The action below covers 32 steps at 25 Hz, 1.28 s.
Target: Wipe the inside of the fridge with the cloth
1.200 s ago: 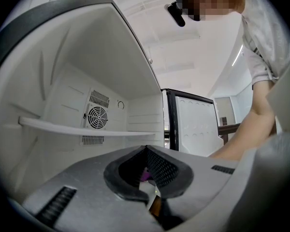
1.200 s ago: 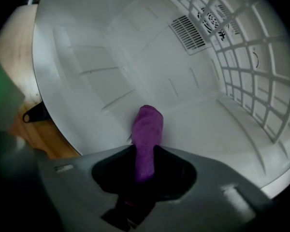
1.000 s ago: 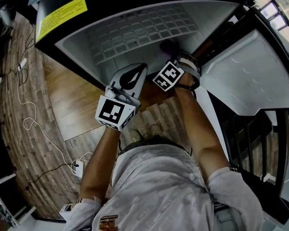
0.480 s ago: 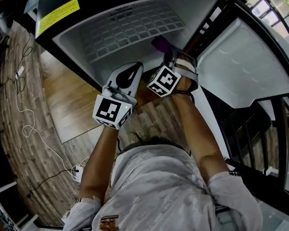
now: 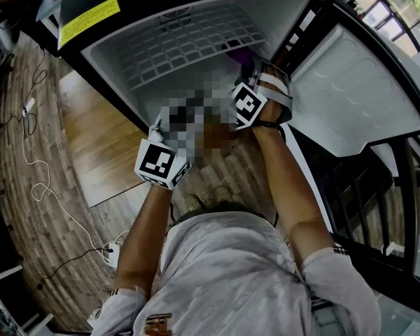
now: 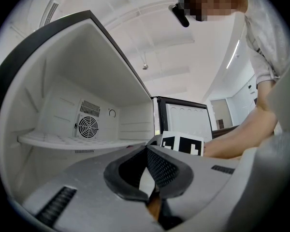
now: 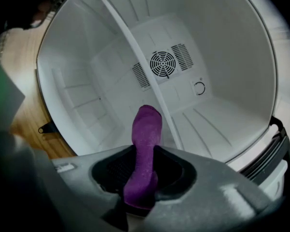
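Purple fuzzy cloth, gathered into a narrow strip. It is pinched between the jaws of the right gripper, which are closed tight on its lower part. Its long axis runs in line with the jaws. The rounded free end stands out past the fingertips and points ahead into the small black-cased fridge with white walls, toward the round fan grille on the back wall. I cannot see it touching any surface. It is held this way, I judge, so that the soft end meets the wall before the hard jaws do.

White plastic grid shelf: ahead of the right gripper, to its left.

Left gripper: jaws together with nothing between them, at the fridge mouth beside the right gripper, likely out of the wiping path.

White-lined fridge door: open, on the right gripper's outer side.
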{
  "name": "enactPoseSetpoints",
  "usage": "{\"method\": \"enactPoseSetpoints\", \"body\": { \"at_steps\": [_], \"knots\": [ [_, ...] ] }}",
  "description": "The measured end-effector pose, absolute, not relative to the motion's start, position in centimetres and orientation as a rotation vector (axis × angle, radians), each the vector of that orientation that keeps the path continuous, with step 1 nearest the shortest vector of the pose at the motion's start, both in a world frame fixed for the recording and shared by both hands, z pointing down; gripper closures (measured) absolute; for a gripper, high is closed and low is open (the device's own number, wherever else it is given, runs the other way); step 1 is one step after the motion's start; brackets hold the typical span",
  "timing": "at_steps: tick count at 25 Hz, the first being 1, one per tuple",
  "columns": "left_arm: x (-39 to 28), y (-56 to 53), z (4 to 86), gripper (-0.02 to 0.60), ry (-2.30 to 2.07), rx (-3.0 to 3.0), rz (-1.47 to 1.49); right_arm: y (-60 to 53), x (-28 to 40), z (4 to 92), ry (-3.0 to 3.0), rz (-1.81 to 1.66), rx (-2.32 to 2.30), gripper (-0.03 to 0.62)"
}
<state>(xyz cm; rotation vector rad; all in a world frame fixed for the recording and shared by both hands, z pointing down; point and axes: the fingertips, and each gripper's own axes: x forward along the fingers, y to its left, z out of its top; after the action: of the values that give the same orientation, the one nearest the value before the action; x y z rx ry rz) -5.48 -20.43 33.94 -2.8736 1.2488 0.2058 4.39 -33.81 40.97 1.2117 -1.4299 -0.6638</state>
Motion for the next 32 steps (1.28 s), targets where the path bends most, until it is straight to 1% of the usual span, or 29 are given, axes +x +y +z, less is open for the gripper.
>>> {"method": "enactPoseSetpoints", "body": {
  "at_steps": [9, 17, 32],
  "knots": [
    [-6.0, -20.8, 34.3, 0.581, 1.263, -2.875, 0.201, -36.5, 6.1, 41.3, -1.35, -0.675, 1.206, 0.484],
    [-5.9, -21.6, 35.1, 0.581, 1.26, -2.898, 0.191, -37.5, 5.9, 43.1, -1.33, -0.645, 1.184, 0.484],
    [-7.4, -22.9, 36.9, 0.581, 1.316, -2.904, 0.129, -37.7, 5.8, 53.4, -1.339, -0.482, 1.039, 0.482]
  ]
}}
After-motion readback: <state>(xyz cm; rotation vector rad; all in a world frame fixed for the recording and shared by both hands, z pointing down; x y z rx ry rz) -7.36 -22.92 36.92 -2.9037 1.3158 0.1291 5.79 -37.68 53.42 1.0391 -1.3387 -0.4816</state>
